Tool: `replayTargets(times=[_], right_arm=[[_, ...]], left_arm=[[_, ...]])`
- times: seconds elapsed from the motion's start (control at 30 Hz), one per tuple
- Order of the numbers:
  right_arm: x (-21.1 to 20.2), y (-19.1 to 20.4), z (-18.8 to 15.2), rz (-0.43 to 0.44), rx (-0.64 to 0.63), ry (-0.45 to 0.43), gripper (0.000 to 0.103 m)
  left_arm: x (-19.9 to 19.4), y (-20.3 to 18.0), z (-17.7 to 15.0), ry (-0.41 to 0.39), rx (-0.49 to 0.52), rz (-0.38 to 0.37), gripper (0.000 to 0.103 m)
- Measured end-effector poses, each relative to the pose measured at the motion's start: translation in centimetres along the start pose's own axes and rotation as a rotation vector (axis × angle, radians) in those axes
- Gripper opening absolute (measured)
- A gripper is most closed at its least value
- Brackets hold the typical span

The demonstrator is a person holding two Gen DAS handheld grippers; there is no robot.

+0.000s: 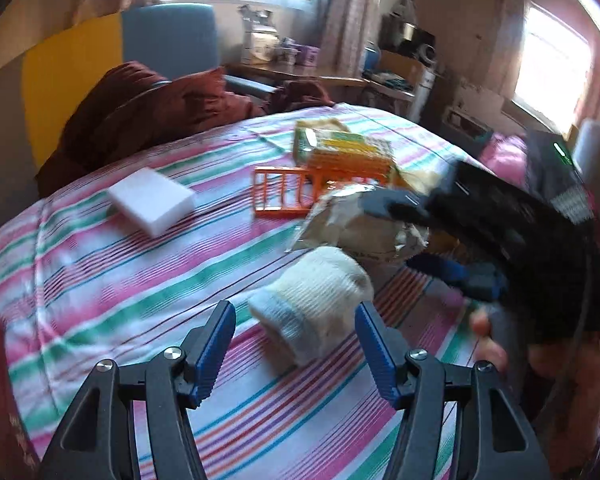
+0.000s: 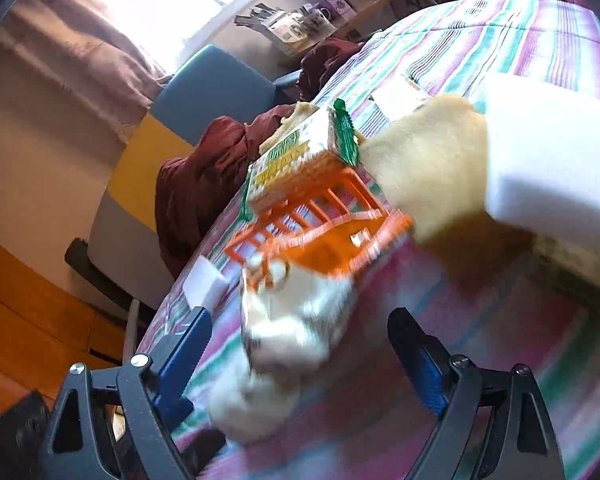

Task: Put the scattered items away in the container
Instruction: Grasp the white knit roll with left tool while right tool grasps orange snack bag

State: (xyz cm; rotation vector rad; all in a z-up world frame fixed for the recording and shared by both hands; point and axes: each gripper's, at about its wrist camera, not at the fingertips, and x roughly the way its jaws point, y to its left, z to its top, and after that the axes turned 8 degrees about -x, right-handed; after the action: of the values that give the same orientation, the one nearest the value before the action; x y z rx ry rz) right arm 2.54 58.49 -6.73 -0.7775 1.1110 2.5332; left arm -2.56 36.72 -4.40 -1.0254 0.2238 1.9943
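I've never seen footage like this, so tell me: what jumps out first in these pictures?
The bright orange basket in the middle of the striped bedspread, with a snack packet resting on it, draws the eye first. Nearer, a rolled white sock lies just ahead of the open left gripper. A white sponge block sits alone to the left.
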Motion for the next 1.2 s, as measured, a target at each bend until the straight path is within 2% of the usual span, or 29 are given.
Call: replayTargets(times=[0.07, 0.13, 0.2, 0.33, 0.47, 0.6, 0.9, 1.2], right_arm=[[0.9, 0.4, 0.6, -0.027, -0.024, 0.001, 0.088], [1.5, 0.5, 1.0, -0.038, -0.058, 0.004, 0.065], [1.6, 0.4, 1.0, -0.029, -0.077, -0.001, 0.062], [1.0, -0.2, 0.3, -0.02, -0.086, -0.013, 0.061], [-0.2, -0.9, -0.5, -0.037, -0.079, -0.036, 0.06], [-0.7, -1.2, -1.3, -0.031, -0.064, -0.042, 0.059], [-2.0, -1.6, -2.3, -0.024, -0.043, -0.043, 0.058], [-4.2, -1.1, -5.2, 0.058, -0.026, 0.012, 0.058]], left_arm=[[0.4, -0.5, 0.2, 0.005, 0.034, -0.012, 0.063], [0.7, -1.0, 0.2, 0.006, 0.074, -0.013, 0.063], [1.2, -1.3, 0.4, 0.007, 0.099, 0.003, 0.063], [2.2, -1.3, 0.6, 0.031, 0.11, -0.021, 0.064], [2.5, -1.5, 0.7, 0.014, 0.152, -0.027, 0.067], [2.5, -1.4, 0.3, -0.003, 0.145, -0.04, 0.067], [1.3, -1.0, -1.1, -0.008, 0.135, -0.034, 0.047], [-2.3, 0.3, -3.6, -0.023, 0.039, -0.043, 0.043]])
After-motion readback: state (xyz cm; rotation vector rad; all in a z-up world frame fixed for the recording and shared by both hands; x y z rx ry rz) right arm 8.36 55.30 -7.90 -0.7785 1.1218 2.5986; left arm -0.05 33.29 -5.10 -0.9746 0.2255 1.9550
